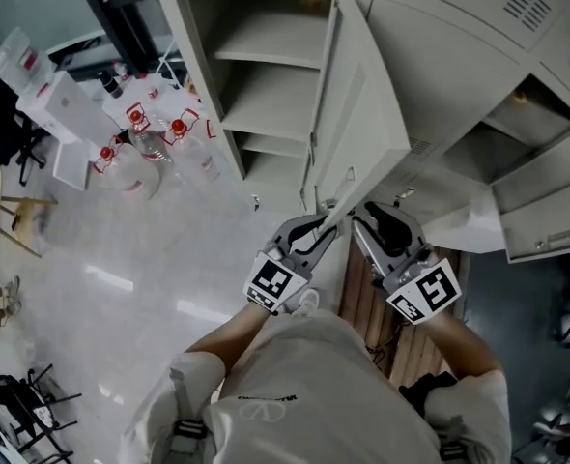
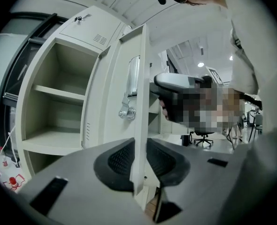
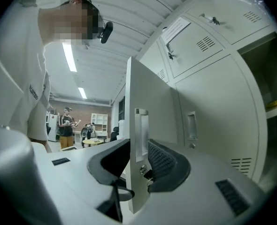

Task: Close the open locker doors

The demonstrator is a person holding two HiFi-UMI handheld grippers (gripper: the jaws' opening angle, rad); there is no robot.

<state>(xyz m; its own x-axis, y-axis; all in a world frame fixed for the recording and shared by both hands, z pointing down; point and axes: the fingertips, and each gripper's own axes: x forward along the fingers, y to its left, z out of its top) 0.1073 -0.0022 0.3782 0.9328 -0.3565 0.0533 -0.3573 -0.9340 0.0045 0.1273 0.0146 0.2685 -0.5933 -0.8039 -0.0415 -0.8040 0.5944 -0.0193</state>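
Centrally, the open locker door [image 1: 362,114] stands swung out from its shelved locker [image 1: 266,100]. The left gripper [image 2: 138,160] clamps its jaws on the door's free edge; the right gripper [image 3: 137,159] holds its jaws parted around that same edge, not gripping it.

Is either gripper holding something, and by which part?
The left gripper clamps the open locker door by its free edge. The right gripper only straddles that door near its handle, without gripping.
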